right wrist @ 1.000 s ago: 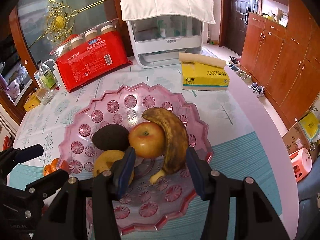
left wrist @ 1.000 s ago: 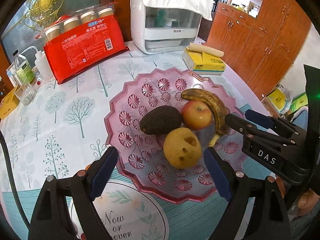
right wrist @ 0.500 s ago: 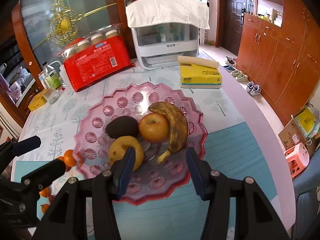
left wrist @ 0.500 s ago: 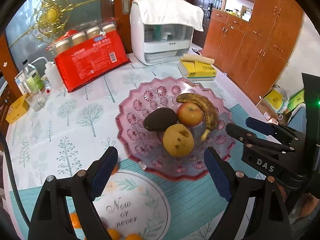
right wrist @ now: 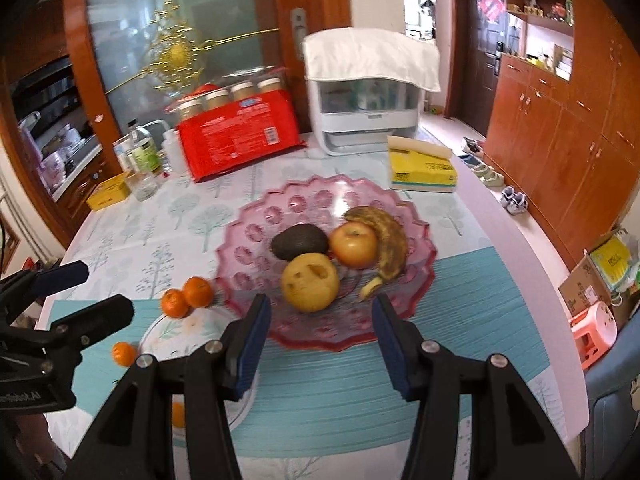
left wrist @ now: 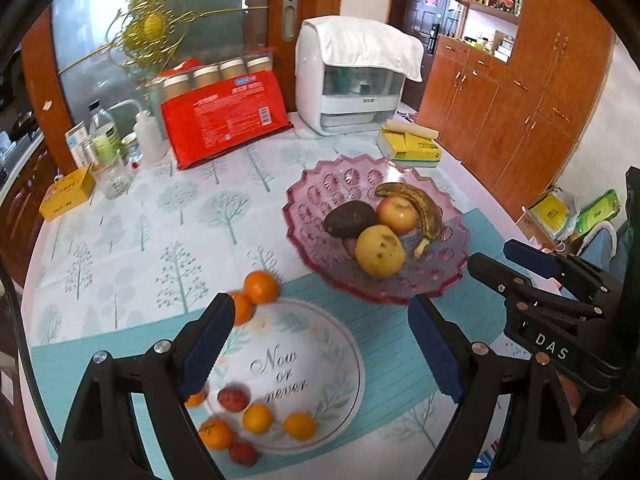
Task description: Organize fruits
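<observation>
The left gripper's near finger (left wrist: pixel 206 350) hides part of one orange (left wrist: pixel 240 307). The red pack (right wrist: pixel 239 136) carries small print – unreadable, blurred.

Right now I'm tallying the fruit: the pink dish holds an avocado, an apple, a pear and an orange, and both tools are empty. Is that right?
Not quite. The fourth fruit in the pink dish is a banana, not an orange; the right wrist view shows it curled beside the apple. The avocado, the pear and the empty tools stand.
</observation>
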`<state>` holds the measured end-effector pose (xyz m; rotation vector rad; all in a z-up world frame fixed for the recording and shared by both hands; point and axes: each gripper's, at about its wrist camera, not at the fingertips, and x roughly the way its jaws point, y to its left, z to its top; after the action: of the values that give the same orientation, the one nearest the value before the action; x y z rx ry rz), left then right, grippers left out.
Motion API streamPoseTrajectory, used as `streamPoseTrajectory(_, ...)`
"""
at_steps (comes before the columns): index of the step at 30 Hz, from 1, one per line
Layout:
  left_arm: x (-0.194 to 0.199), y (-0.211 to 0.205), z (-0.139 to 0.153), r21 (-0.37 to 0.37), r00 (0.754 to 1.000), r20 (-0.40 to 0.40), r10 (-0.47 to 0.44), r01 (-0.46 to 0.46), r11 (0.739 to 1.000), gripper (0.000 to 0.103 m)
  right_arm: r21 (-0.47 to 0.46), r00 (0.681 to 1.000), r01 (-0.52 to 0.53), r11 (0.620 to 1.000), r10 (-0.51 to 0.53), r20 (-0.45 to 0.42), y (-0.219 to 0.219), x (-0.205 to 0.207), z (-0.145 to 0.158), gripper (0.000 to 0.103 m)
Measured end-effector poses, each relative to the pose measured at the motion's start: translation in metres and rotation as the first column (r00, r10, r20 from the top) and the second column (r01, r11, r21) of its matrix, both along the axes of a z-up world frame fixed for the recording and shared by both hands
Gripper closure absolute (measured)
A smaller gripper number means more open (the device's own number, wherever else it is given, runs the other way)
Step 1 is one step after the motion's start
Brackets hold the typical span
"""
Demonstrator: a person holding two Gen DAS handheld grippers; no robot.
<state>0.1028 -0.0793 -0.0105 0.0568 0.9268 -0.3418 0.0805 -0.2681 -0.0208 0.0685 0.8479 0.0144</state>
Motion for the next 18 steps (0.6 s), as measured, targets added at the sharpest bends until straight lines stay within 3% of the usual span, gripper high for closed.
streamPoseTrajectory(18,-0.035,0.097,-0.020,0.064,0.983,-0.045,0.179,-0.176,0.982,0.016,0.050,0.983,-0.176,0.983,0.178,-0.042,0.075,-0.020,-0.016,0.050)
